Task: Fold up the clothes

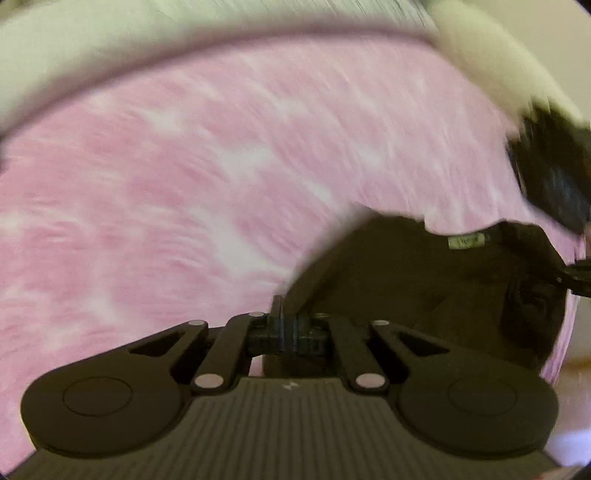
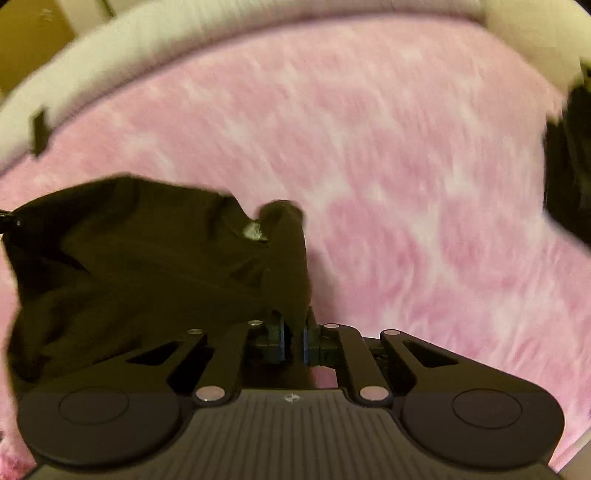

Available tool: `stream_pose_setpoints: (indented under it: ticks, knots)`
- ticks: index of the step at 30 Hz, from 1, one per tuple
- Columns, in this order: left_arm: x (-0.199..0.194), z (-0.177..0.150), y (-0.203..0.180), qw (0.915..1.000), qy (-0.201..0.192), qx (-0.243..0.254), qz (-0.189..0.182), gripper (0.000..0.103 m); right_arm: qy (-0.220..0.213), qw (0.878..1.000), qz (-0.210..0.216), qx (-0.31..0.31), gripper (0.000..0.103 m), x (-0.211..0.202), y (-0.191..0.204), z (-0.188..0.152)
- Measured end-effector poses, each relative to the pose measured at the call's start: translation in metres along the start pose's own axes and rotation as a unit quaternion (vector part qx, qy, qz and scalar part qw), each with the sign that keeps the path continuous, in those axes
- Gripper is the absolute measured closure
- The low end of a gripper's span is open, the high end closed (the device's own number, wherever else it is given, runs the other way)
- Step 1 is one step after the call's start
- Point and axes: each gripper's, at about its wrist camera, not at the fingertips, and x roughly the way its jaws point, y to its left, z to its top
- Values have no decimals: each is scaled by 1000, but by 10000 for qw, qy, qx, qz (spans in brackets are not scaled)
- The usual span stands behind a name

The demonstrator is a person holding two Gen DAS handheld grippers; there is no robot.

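A dark brown garment point(image 1: 417, 280) hangs over a fluffy pink blanket point(image 1: 184, 184). My left gripper point(image 1: 289, 332) is shut on one edge of the garment, which spreads to the right with a small label point(image 1: 466, 240) showing. In the right wrist view the same garment point(image 2: 140, 266) spreads to the left, and my right gripper point(image 2: 293, 332) is shut on a bunched fold of it. The other gripper point(image 1: 580, 275) shows at the far right edge of the left wrist view. Both views are blurred by motion.
The pink blanket point(image 2: 406, 184) covers the surface, with a pale cream border point(image 2: 221, 33) along its far edge. Another dark item point(image 1: 554, 173) lies at the right edge, also showing in the right wrist view point(image 2: 569, 166).
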Motion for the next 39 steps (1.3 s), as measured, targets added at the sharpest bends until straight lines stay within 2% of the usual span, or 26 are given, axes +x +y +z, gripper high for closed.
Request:
stream_pose_setpoints:
  ticks: [3,6,8,11,12,13,14,16,17,19,21,23,26,27,28,29,31,35,38,39]
  knots:
    - [-75,0,23,9974,-517,-234,434,102,-375,9982,401,-257,96,-39,11,36]
    - [-122,17,50,9900,-964,-530,884,102,-841,9916,684,-712,97,-51,23,88]
    - [-134,32,73,9839,-1224,-727,1077,102,-1094,9871,776,-877,97,-39,29,126]
    - [-106,55,112,9775,-1158,-969,1471,95,-1461,9782,642,-1328,95,-3,45,179]
    - [-94,62,125,9752,-1105,-1046,1609,84,-1530,9766,568,-1403,88,17,50,195]
    - [-80,67,139,9718,-1002,-1168,1786,64,-1575,9766,516,-1371,58,34,54,205]
    - [-64,67,153,9680,-851,-1325,1952,63,-1630,9777,344,-1278,34,50,59,212]
    - [-45,55,155,9682,-684,-1354,1990,64,-1634,9801,143,-1114,39,72,70,216]
    - [-38,48,153,9693,-623,-1326,1977,64,-1567,9824,189,-999,39,75,75,211]
    - [-26,30,144,9726,-508,-1263,1886,57,-1419,9841,518,-936,38,76,84,187]
    - [-12,5,121,9826,-286,-1077,1488,54,-1182,9844,578,-1167,36,79,93,154]
    - [9,-17,96,9906,65,-782,1124,50,-750,9886,601,-1161,36,86,97,117]
    - [45,-50,69,9933,588,-634,767,48,-50,9946,736,-726,34,93,103,62]
    - [55,-59,62,9930,726,-614,697,50,164,9951,792,-565,32,94,106,44]
    - [61,-66,57,9926,833,-599,657,74,311,9942,875,-545,32,93,113,30]
    - [66,-68,57,9925,892,-571,607,90,399,9918,1002,-692,32,89,127,15]
    - [57,-66,56,9943,754,-517,554,96,552,9855,1250,-1002,31,83,155,-13]
    - [6,-43,61,9975,140,-629,286,97,316,9685,1571,-1905,18,72,201,-38]
    - [-32,-20,64,9966,-341,-748,112,97,318,9541,1637,-2489,17,85,234,-48]
    - [-42,-12,62,9961,-469,-740,54,97,343,9487,1646,-2679,22,90,244,-51]
